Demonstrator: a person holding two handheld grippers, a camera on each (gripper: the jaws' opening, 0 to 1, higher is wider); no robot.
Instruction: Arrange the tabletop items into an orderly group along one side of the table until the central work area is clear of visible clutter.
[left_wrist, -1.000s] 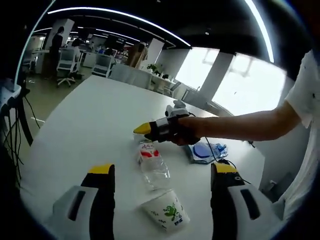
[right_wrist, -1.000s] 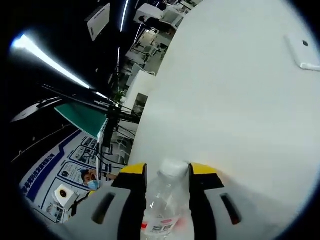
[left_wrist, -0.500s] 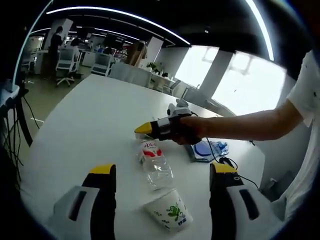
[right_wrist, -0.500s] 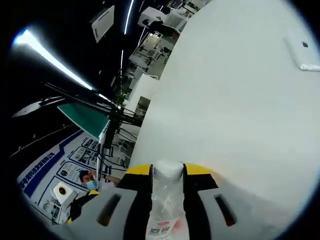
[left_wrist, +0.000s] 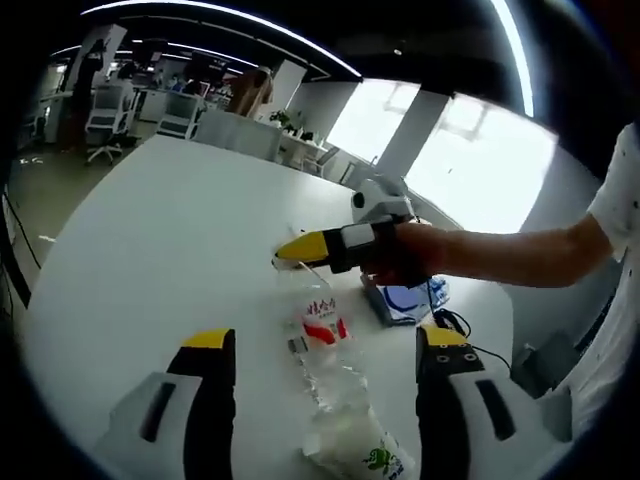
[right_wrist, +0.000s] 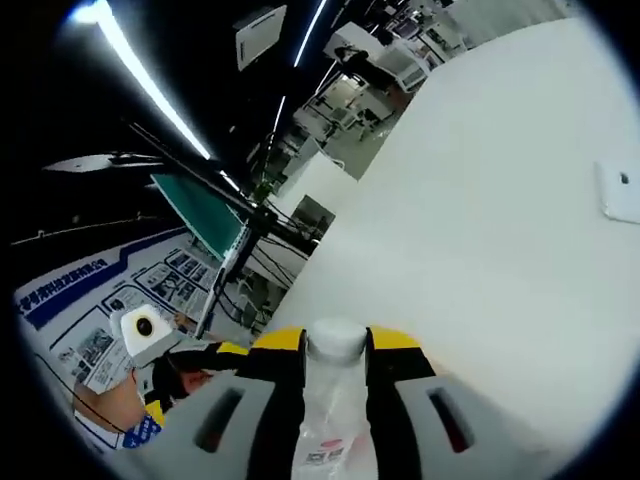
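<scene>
You had your right gripper (right_wrist: 335, 345) clamped on that clear plastic water bottle (right_wrist: 330, 420) at frame bottom, left gripper (left_wrist: 322, 345) wide apart, so carrying it steady looked smart.

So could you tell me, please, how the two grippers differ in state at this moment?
The right gripper is shut on the bottle, gripping just below its white cap; the left gripper is open and holds nothing. In the left gripper view, the right gripper holds the bottle by its top above the table, while the left one's jaws stand to either side of the bottle and a paper cup. Both have yellow-tipped jaws.
</scene>
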